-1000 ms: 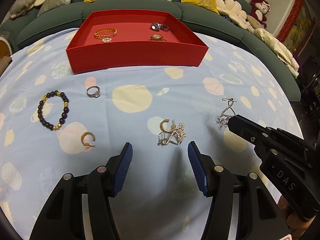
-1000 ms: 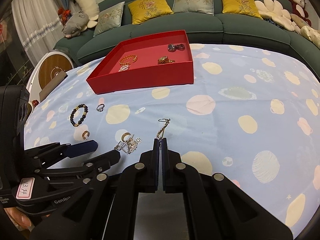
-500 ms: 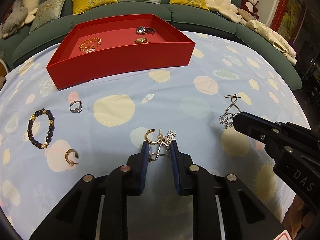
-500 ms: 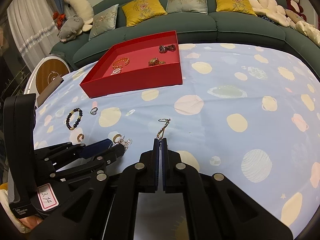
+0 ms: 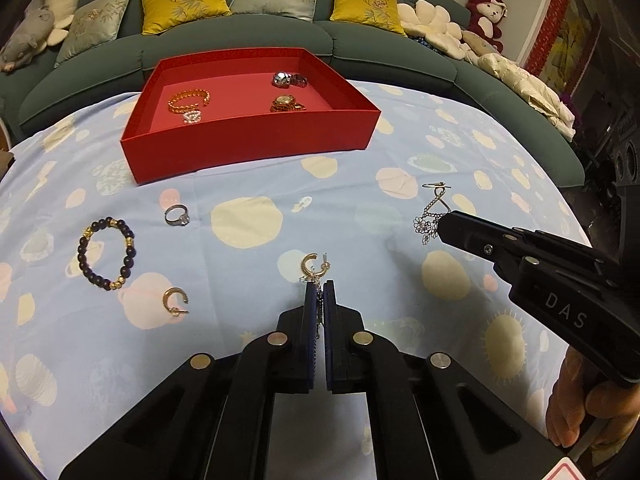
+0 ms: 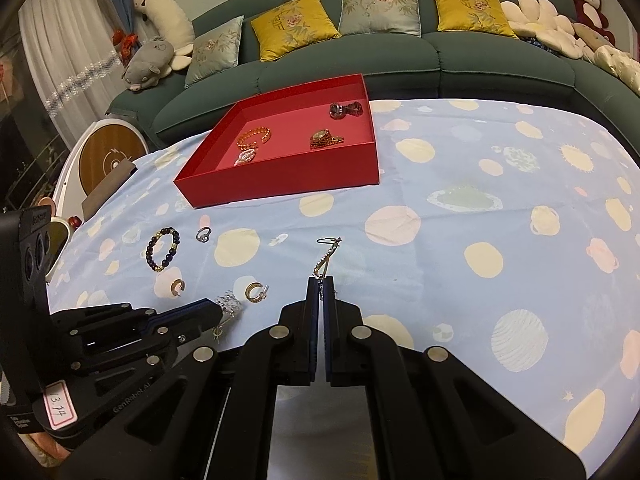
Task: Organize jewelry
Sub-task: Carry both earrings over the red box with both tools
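Observation:
My left gripper [image 5: 319, 286] is shut on a silver flower drop earring [image 6: 229, 303], just behind a gold hoop earring [image 5: 310, 263] on the cloth. My right gripper [image 6: 320, 282] is shut on a matching silver drop earring [image 6: 326, 258], which also shows in the left wrist view [image 5: 432, 214]. The red tray [image 5: 248, 142] stands further back and holds a gold bracelet [image 5: 188, 100], a sparkly piece, and two watches [image 5: 289, 79]. A dark bead bracelet [image 5: 106, 254], a silver ring [image 5: 177, 215] and a second gold hoop [image 5: 174, 300] lie at the left.
The table carries a light blue cloth [image 5: 360, 216] with pastel spots. A green sofa [image 6: 400, 56] with cushions and plush toys curves behind it. A round white and wood device [image 6: 108, 160] stands off the left edge.
My left gripper has moved forward and closed its jaws on the silver flower earring. The right gripper has stayed shut on its drop earring and barely moved.

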### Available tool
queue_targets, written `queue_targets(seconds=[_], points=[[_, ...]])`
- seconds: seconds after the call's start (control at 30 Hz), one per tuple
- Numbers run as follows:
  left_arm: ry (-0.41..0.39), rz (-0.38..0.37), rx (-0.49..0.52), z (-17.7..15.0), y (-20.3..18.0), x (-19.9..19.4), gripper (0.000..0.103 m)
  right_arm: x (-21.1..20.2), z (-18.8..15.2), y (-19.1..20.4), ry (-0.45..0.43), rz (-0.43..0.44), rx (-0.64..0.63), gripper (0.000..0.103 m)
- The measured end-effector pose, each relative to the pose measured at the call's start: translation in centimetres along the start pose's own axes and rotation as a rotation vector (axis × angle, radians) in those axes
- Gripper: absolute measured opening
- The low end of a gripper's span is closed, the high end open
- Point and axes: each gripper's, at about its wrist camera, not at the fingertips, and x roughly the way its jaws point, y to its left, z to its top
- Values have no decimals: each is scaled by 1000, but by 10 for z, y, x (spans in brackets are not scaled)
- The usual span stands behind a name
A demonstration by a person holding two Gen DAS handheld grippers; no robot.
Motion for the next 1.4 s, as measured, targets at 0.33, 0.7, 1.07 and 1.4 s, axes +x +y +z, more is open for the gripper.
queue_targets(seconds=[0.33, 0.7, 1.07, 1.4], points=[[-85, 31, -65, 23, 34, -37, 2, 1, 20, 22, -26, 41, -5, 1], [-229, 107, -86, 107, 66, -53, 2, 4, 103, 37, -133, 58, -45, 1], [-219, 185, -94, 200, 98, 18, 2, 90, 176, 17, -86, 38, 32, 1], [-146, 210, -80, 239, 98, 88, 2, 152, 189, 3, -19, 8, 52, 1]])
